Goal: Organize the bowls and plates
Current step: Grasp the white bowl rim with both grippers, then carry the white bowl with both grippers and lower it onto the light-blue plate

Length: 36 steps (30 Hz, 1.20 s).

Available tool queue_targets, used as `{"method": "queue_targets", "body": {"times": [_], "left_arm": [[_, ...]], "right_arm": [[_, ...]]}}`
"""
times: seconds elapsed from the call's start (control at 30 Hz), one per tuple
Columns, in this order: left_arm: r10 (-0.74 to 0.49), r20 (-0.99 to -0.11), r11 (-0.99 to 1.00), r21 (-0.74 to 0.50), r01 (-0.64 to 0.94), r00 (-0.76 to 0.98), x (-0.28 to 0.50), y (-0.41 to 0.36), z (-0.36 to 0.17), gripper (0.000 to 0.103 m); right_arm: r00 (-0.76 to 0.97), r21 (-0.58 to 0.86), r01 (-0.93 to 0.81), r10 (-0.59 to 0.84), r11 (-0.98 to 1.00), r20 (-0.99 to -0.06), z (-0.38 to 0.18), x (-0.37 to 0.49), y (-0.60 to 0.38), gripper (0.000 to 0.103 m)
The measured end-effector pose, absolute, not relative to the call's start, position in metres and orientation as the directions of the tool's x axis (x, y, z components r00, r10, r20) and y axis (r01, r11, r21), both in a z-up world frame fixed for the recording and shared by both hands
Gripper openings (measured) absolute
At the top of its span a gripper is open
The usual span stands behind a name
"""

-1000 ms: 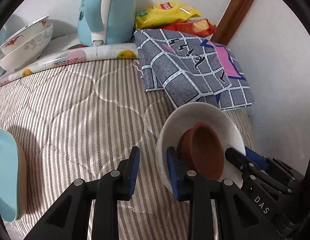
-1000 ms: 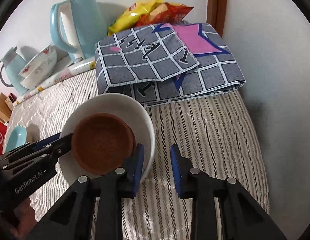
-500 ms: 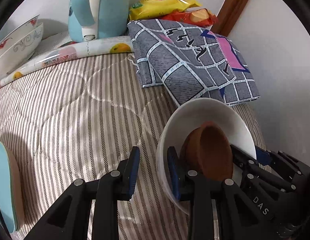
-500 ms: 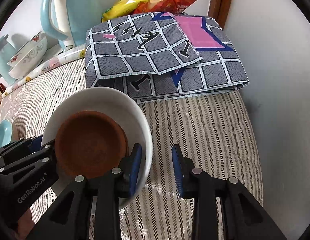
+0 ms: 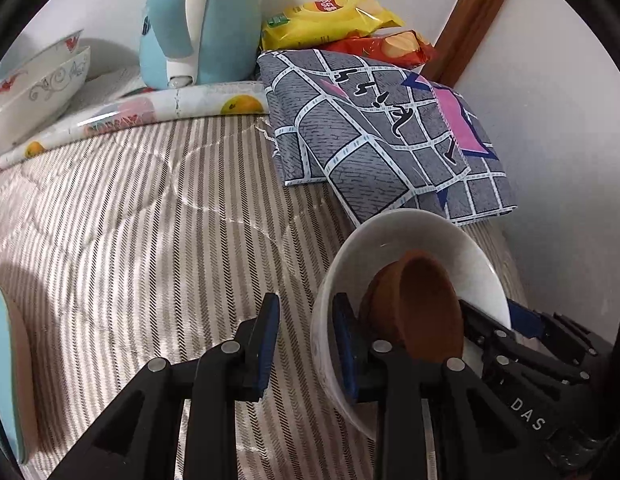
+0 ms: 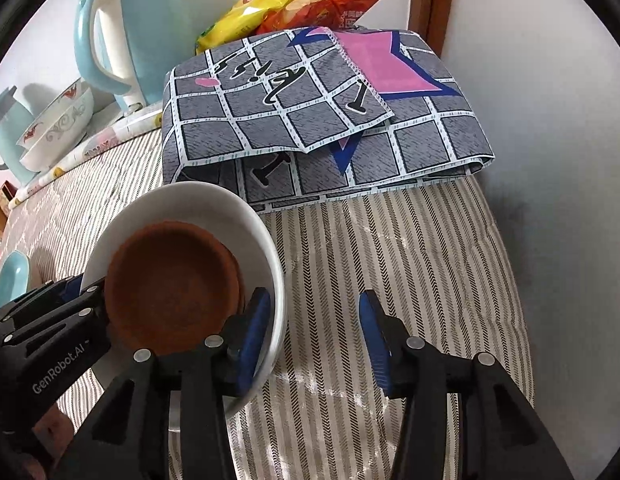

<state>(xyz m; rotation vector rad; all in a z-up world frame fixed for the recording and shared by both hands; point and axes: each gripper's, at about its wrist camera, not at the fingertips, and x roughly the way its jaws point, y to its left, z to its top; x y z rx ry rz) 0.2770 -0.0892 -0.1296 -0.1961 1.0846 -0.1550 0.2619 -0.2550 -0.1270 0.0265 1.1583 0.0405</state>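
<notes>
**A:** Why are both grippers at the one white bowl?

**B:** It looks like a handover. The left gripper has the near rim between its blue pads, one pad outside the wall and one inside, and seems to pinch it, so the bowl hangs tilted above the striped quilted mattress. The right gripper straddles the opposite rim, but its jaws are opening: the outer pad stands well clear over the mattress, and only the inner finger sits near the wall.

**B:** So I judge the right one is letting go and the left one carries the weight.

**A:** And the brown bowl?

**B:** It is nested inside the white one, leaning toward the low side. It is matte and earthy, like unglazed clay or wood, with a thick rounded lip. The white bowl is glossy, smooth and thin-walled, probably ceramic.

**A:** Anything else to sort?

**B:** Two patterned white bowls are stacked beside the pale blue kettle, and a turquoise dish shows at the left edge. A folded grey checked cloth lies just behind.
</notes>
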Motion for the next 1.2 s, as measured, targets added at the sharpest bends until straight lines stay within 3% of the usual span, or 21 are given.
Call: {"method": "queue_targets", "body": {"times": [0.17,0.2,0.3,0.87,1.2], "left_arm": [[-0.246,-0.854,0.966,-0.256,0.04,0.458,0.277,-0.088,-0.13,0.017],[-0.25,-0.852,0.965,-0.26,0.042,0.46,0.277,-0.09,-0.13,0.012],[-0.223,-0.851,0.972,-0.229,0.047,0.476,0.276,-0.096,-0.127,0.011],[-0.212,-0.848,0.974,-0.222,0.038,0.486,0.248,-0.089,-0.114,0.01],[-0.229,-0.822,0.969,-0.243,0.041,0.522,0.216,-0.079,-0.085,0.01]], "right_arm": [[0.413,0.068,-0.012,0.067,0.998,-0.908,-0.127,0.26,-0.256,0.041],[0.411,0.077,-0.015,0.077,0.997,-0.908,-0.127,0.26,-0.255,0.033],[0.408,0.112,-0.044,0.12,0.993,-0.905,-0.127,0.26,-0.248,0.012],[0.433,0.158,0.015,0.136,0.987,-0.891,-0.117,0.233,-0.242,0.01],[0.486,0.166,0.017,0.137,0.986,-0.863,-0.082,0.202,-0.237,0.01]]}}
